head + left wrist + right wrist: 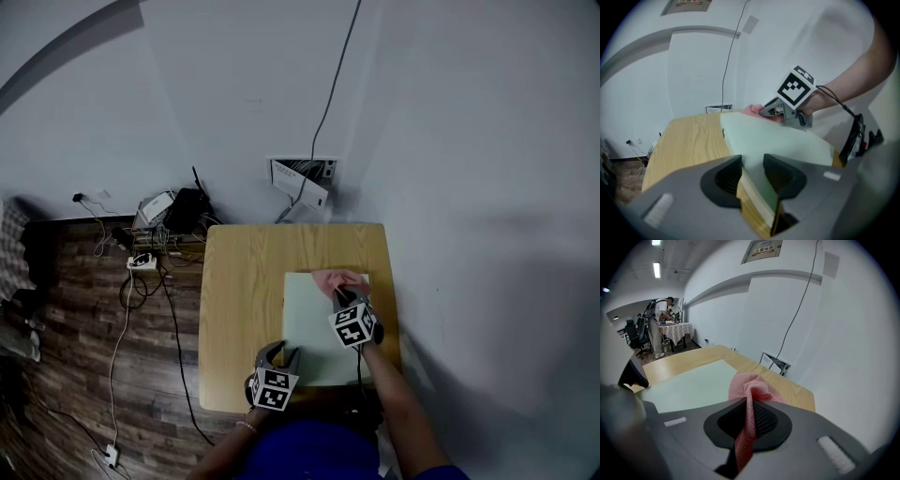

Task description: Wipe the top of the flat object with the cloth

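The person leans over the wooden table [244, 281] with both forearms reaching out and down, each gripper tipped at a slant toward the tabletop. The left gripper [278, 352] sits at the near left corner of the pale green flat board [309, 328], and its own view shows its jaws clamped on that corner, the board's thick edge filling the gap between them. The right gripper [343, 298] is out over the far part of the board with its jaws pinched together on the pink cloth [339, 279], which bunches up on the board's far edge. Each gripper's cube shows black-and-white square markers. A framed sign [761, 249] hangs high on the wall, but its red print is too small to read. Only the head view takes in the plank floor with its tangle of cables and a white power strip [141, 262]. Only the right gripper view shows a person [658, 319] standing at a covered table in a further room. The left gripper view alone catches the right gripper from the side, with a black cord [836, 101] running along the wrist.
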`<state>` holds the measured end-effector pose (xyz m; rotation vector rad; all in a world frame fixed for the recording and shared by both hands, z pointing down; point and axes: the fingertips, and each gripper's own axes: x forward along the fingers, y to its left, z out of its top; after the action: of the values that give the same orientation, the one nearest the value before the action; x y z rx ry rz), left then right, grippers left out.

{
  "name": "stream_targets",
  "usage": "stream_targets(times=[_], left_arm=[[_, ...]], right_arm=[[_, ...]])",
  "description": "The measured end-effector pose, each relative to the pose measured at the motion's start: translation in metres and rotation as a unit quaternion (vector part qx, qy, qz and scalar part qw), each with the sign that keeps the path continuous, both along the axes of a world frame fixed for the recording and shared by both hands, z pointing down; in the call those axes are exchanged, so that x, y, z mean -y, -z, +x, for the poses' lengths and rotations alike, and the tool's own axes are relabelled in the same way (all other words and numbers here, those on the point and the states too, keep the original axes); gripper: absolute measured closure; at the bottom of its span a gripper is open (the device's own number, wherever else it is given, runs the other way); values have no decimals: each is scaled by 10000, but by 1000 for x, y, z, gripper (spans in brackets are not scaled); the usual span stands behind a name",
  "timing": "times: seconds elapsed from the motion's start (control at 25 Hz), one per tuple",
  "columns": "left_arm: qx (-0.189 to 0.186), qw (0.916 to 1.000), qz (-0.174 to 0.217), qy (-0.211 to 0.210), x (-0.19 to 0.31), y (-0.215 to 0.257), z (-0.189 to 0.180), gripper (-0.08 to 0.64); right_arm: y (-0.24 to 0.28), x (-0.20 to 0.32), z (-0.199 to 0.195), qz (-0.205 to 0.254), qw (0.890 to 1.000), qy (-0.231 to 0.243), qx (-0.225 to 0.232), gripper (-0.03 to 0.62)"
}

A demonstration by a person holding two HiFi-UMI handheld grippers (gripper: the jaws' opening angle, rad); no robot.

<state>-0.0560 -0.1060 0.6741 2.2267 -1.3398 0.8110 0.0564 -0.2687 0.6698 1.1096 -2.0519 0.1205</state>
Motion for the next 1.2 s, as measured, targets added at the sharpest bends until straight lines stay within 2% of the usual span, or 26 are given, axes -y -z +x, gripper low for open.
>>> stream_targets(times=[0.6, 1.2], left_arm=[[-10, 10000, -3, 0, 1, 2, 0, 414], [-25, 10000, 7, 12, 0, 0, 1, 414]], right_arm=[[0, 7, 66, 19, 9968, -797, -34, 575], [-2, 8, 71, 22, 9954, -950, 123, 575]])
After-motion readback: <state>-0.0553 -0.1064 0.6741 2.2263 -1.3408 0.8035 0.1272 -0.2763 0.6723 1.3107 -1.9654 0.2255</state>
